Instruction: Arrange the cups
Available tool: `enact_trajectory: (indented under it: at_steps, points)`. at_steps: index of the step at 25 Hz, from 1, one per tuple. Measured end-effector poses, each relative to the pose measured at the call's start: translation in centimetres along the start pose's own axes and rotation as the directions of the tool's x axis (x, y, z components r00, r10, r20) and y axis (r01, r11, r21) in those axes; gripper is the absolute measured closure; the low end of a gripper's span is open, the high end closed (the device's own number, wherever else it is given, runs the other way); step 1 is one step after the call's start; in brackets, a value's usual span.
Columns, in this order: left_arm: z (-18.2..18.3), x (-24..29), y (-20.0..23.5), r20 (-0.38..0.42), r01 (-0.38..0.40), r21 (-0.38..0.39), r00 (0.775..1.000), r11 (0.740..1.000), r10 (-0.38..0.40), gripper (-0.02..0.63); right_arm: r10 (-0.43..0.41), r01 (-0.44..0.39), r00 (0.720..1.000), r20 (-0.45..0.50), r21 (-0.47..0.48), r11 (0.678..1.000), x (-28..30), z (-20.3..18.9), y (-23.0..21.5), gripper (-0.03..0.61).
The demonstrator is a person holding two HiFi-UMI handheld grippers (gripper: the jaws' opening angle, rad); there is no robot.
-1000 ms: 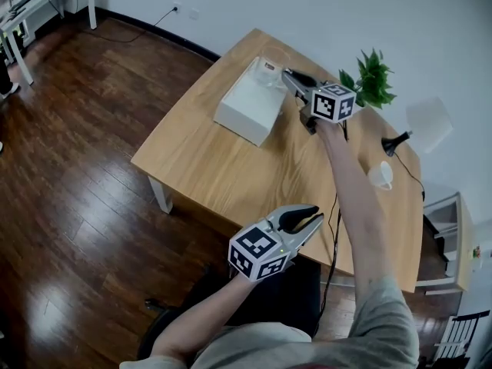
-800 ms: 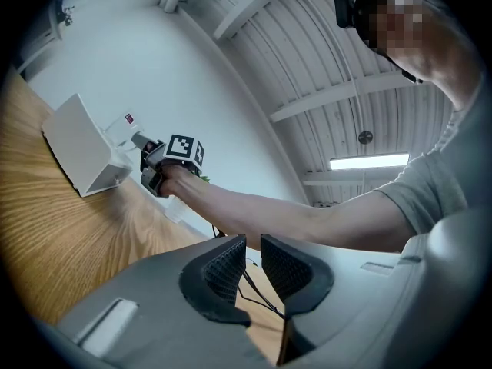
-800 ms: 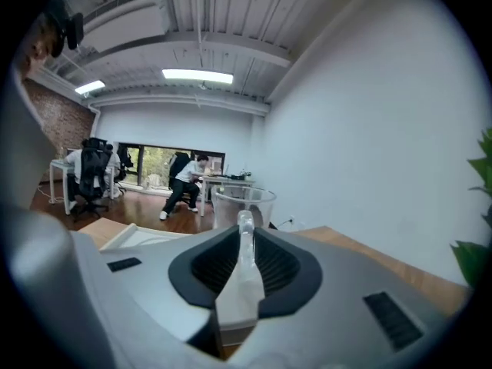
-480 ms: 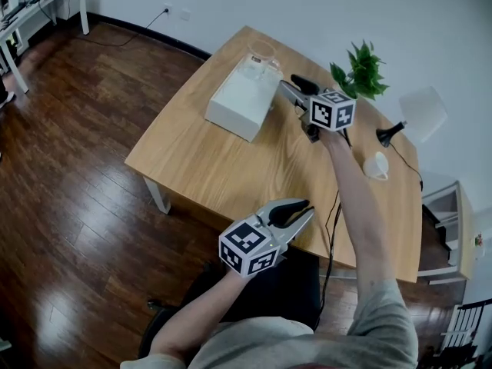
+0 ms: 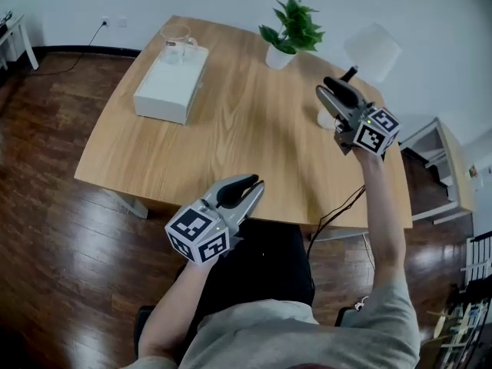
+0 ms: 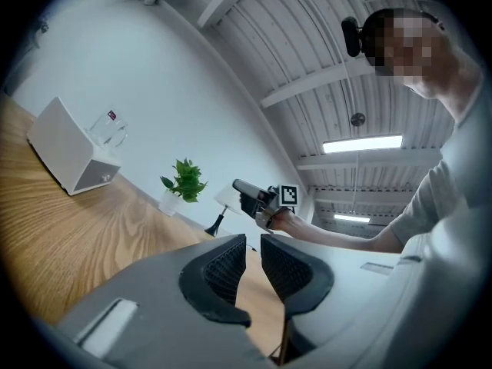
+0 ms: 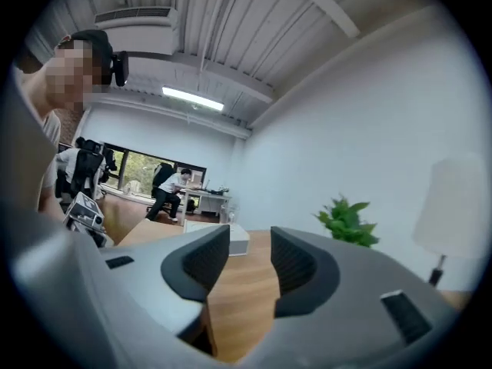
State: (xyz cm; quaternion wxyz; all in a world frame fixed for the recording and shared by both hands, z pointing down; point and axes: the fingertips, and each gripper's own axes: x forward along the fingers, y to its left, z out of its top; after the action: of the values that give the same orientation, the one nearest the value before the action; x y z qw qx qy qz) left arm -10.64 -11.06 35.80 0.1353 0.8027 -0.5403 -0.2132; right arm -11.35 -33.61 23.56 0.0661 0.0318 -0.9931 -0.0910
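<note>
Two cups show in my head view. One glass cup stands on top of the white box, at its far end, near the far left corner of the table. One white cup stands on the table at the right side, near the lamp.

My right gripper hangs just over the white cup and hides part of it, so I cannot tell if the two touch. Its jaws are apart and have just been closing a bit. In the right gripper view nothing is between them. I only see bare table wood there, with the box far off. The plant and the lamp show to the right in that view.

My left gripper is low at the near edge of the table, well apart from both cups. Its jaws have only a thin gap, and nothing is in it. In the left gripper view I see table wood through that gap. That view also shows the box at the left with the glass cup on it, the plant, and my right gripper held up in the air.

The plant stands in a white pot at the far edge of the table, between the box and the lamp. Dark wood floor lies all around the table.
</note>
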Motion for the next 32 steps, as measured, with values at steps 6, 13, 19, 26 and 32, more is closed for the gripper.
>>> enact_trajectory:
  at_steps: [6,13,19,26,32]
  points:
    - [-0.6,1.0,-0.2,0.006,0.009,-0.007,1.0,1.0,-0.009,0.548,-0.19,0.191,0.981,-0.044,0.033,0.981,-11.9,-6.0,-6.1,0.42]
    - [-1.1,1.8,-0.5,0.022,-0.003,0.003,1.0,1.0,0.003,0.548,-0.205,0.212,0.945,-0.255,-0.001,0.977,-14.8,-18.9,-5.5,0.42]
    - [-0.8,1.3,-0.2,0.011,0.009,-0.001,1.0,1.0,-0.009,0.548,-0.309,0.332,0.915,-0.26,0.046,0.942,-13.7,-21.0,-9.1,0.42]
    - [-0.5,1.3,-0.4,0.023,0.009,-0.002,1.0,1.0,-0.008,0.548,-0.368,0.394,0.879,-0.303,0.027,0.919,-11.8,-21.7,-13.2,0.402]
    - [-1.0,1.7,-1.3,-0.002,0.029,0.04,1.0,0.999,-0.029,0.548,-0.312,0.325,0.883,-0.351,-0.021,0.945,-10.2,-22.5,-13.7,0.413]
